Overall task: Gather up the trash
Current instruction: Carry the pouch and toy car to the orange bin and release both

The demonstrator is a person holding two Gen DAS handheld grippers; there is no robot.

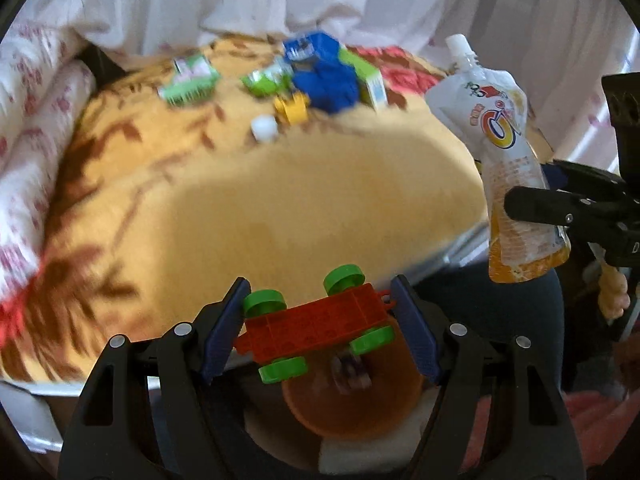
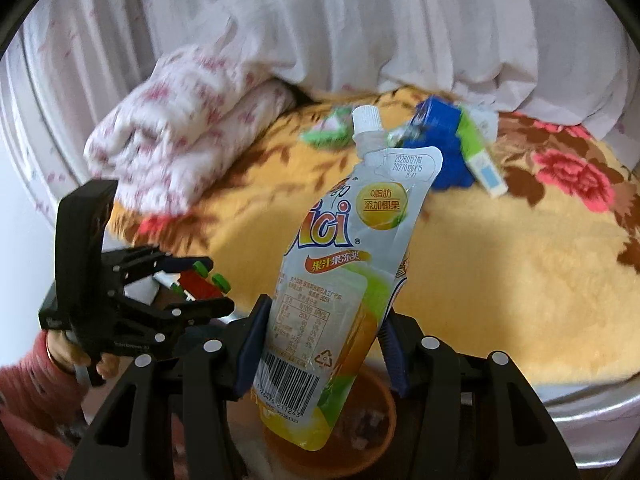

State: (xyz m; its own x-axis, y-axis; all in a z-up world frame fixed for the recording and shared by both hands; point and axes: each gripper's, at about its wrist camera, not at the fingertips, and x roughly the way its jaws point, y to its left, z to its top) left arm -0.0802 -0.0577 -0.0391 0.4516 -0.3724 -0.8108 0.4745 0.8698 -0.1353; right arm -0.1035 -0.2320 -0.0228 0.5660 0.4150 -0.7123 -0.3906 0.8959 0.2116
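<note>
A red toy car (image 1: 316, 328) with green wheels hangs crosswise between the blue pads of my left gripper (image 1: 320, 285), which is shut on its two ends. It hangs over an orange bin (image 1: 360, 408). At the right my right gripper (image 1: 536, 188) is shut on an orange-and-white jelly drink pouch (image 1: 500, 120). In the right wrist view the pouch (image 2: 360, 220) stands upright in my right gripper (image 2: 326, 312), spout up, above the orange bin (image 2: 376, 412). My left gripper (image 2: 218, 282) is at the left with the toy car (image 2: 200, 282).
A bed with a yellow flowered blanket (image 1: 280, 200) fills the middle. At its far side lie a blue carton (image 1: 324, 76), green packets (image 1: 188, 80), a white cap (image 1: 264, 128) and a yellow toy (image 1: 294, 106). A folded floral quilt (image 2: 172, 140) lies at the left, with white curtains behind.
</note>
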